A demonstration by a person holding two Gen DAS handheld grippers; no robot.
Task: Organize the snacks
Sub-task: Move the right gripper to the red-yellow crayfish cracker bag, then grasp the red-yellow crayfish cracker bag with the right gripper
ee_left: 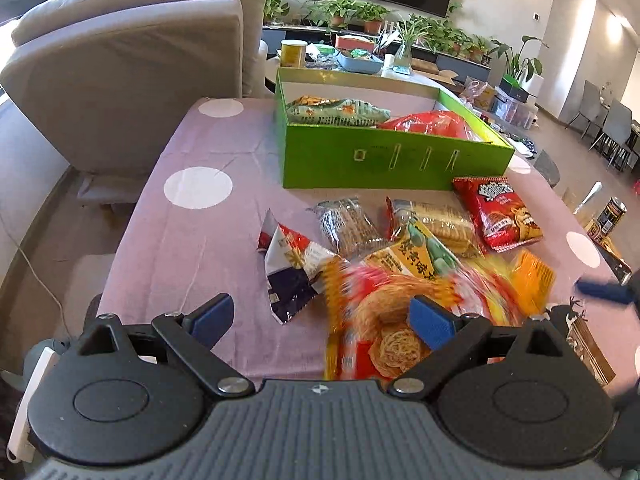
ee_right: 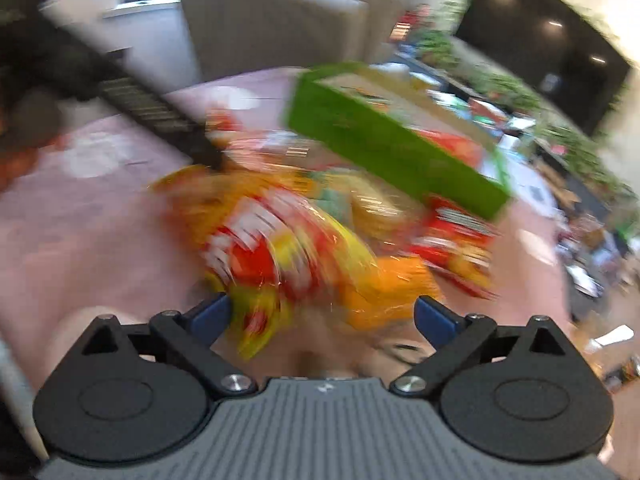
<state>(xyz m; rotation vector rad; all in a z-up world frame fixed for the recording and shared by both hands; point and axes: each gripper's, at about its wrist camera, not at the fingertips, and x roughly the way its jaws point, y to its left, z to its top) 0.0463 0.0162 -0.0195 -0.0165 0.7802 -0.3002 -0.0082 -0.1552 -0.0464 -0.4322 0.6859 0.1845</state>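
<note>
A green box (ee_left: pixel 384 160) stands at the back of the pink dotted table (ee_left: pixel 180 240) and holds a green snack bag (ee_left: pixel 336 110) and a red bag (ee_left: pixel 432 124). Several snack bags lie in front of it, among them a red chip bag (ee_left: pixel 500 212), a dark cracker pack (ee_left: pixel 348 224) and a blurred yellow-red noodle bag (ee_left: pixel 384 320). My left gripper (ee_left: pixel 322 320) is open above the table's near edge, its right finger over the noodle bag. My right gripper (ee_right: pixel 322 318) is open just before the same noodle bag (ee_right: pixel 280 248); that view is motion-blurred. The green box also shows there (ee_right: pixel 392 148).
A grey armchair (ee_left: pixel 132 60) stands left of the table. A second table behind the box carries a yellow tub (ee_left: pixel 294 53) and a blue tray (ee_left: pixel 360 62). Plants and a TV line the back wall. Cans (ee_left: pixel 610 216) sit at the right.
</note>
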